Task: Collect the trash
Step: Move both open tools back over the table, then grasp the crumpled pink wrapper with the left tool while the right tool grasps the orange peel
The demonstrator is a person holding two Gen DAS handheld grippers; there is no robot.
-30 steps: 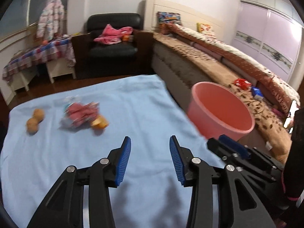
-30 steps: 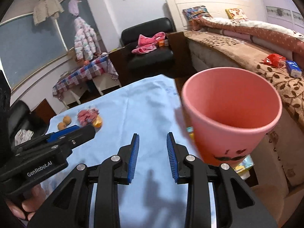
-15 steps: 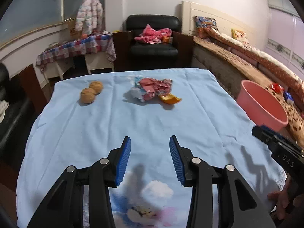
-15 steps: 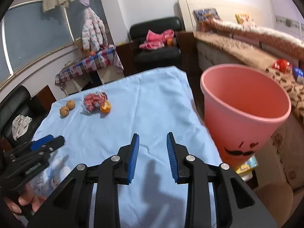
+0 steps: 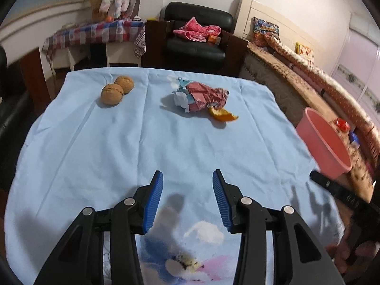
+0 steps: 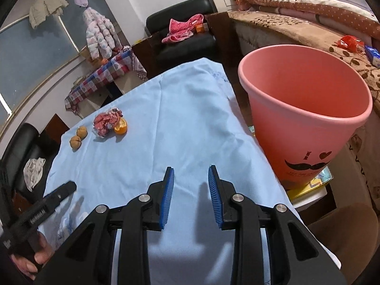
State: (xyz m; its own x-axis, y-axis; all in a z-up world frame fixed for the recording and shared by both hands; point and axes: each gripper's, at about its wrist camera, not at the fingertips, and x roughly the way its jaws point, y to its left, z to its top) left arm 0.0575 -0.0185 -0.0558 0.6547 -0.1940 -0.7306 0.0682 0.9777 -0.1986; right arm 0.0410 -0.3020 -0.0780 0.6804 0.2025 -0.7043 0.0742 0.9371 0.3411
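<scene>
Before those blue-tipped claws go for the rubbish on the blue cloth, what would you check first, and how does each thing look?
1. Left gripper open and empty: ok.
2. Right gripper open and empty: ok.
3. Trash in view: crumpled wrapper and orange peel lie touching on the cloth: ok.
4. Cloth between the grippers and the trash bare: ok.
5. Pink bin upright beside the table, mouth open: ok.
6. Whether the two walnuts count as trash: cannot tell.

Two round brown walnuts (image 5: 116, 89) are lying left of the crumpled red foil wrapper (image 5: 201, 96); the curled orange peel (image 5: 222, 115) is touching its right side. The pink plastic bin (image 6: 304, 109) is standing beside the cloth-covered table's (image 5: 118, 154) right edge.
</scene>
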